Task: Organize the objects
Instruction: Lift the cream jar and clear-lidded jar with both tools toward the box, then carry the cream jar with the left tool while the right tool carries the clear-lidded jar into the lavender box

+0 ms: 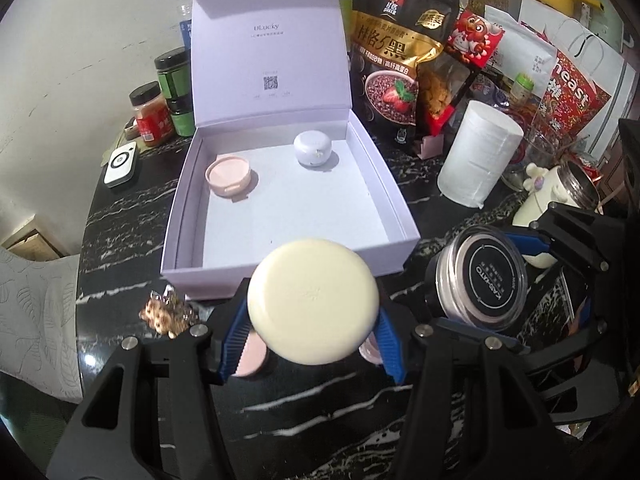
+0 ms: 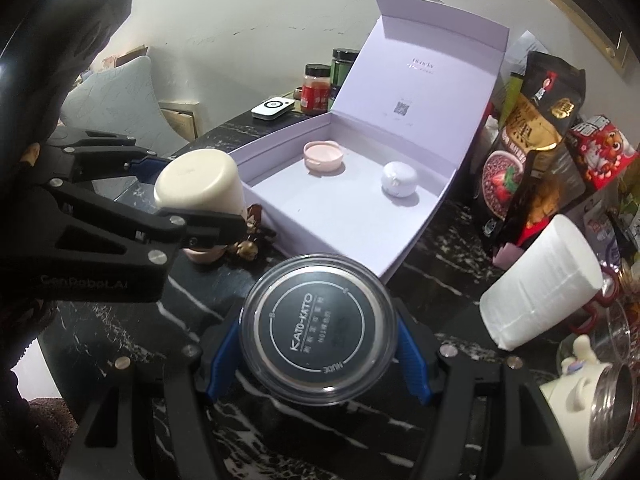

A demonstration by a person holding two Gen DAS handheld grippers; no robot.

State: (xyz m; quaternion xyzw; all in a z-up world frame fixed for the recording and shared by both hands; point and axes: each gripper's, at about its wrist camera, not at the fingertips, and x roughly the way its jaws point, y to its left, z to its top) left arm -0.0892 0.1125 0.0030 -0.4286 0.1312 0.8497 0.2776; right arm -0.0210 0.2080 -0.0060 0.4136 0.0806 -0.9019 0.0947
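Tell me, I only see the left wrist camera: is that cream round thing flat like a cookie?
Observer: No. The right wrist view shows that the cream container has tall sides, like a cup, and the left gripper is clamped on it.
Operator: Does the other gripper squeeze its jar on both sides?
Observer: Yes. The right gripper has blue pads pressing the clear jar from both sides.
Operator: Is there anything on the wall I can't see?
Observer: A gold frame sits high on the right.
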